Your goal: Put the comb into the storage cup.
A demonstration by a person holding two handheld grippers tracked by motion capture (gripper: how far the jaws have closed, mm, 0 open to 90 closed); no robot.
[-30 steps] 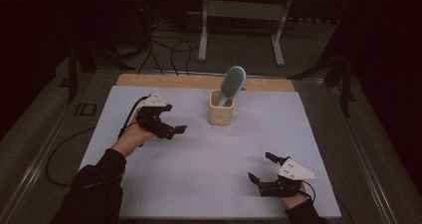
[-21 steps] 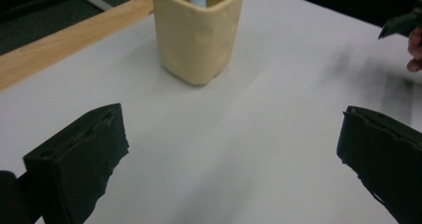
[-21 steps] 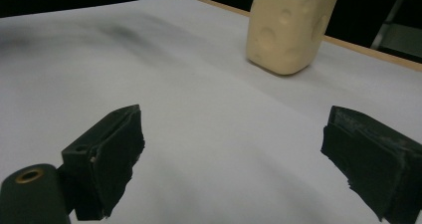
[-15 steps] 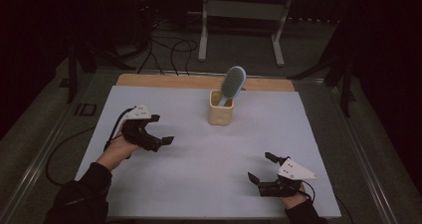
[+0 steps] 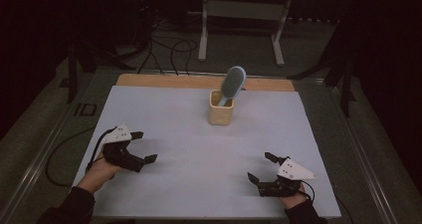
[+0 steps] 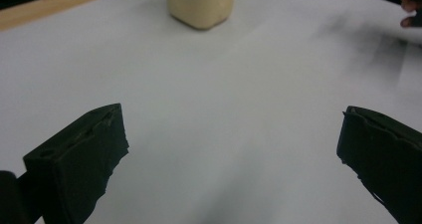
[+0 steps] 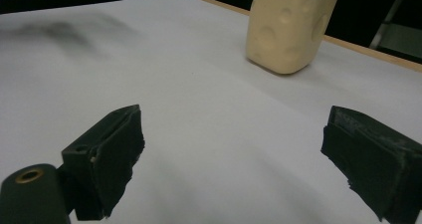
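A cream holder cup (image 5: 221,114) stands upright at the middle rear of the white table top (image 5: 164,109). A light blue hairbrush (image 5: 233,83) sticks out of it, bristle head up. My left gripper (image 5: 145,146) rests low at the near left, open, nothing between its jaws. My right gripper (image 5: 260,166) sits at the near right, also open and empty. In the left gripper view the cup (image 6: 201,5) is far ahead of the wide-open left gripper (image 6: 231,149). In the right gripper view the cup (image 7: 288,25) lies ahead right of the open right gripper (image 7: 234,154).
A wooden strip (image 5: 164,80) runs along the table's far edge. Cables (image 5: 169,45) and a metal stand (image 5: 244,15) are on the floor behind. A black cable (image 5: 59,154) trails off the left side. Bare white surface lies between both grippers and the cup.
My left gripper has drawn back from near the cup toward the near left of the table. The right gripper and the cup with the brush have stayed still.
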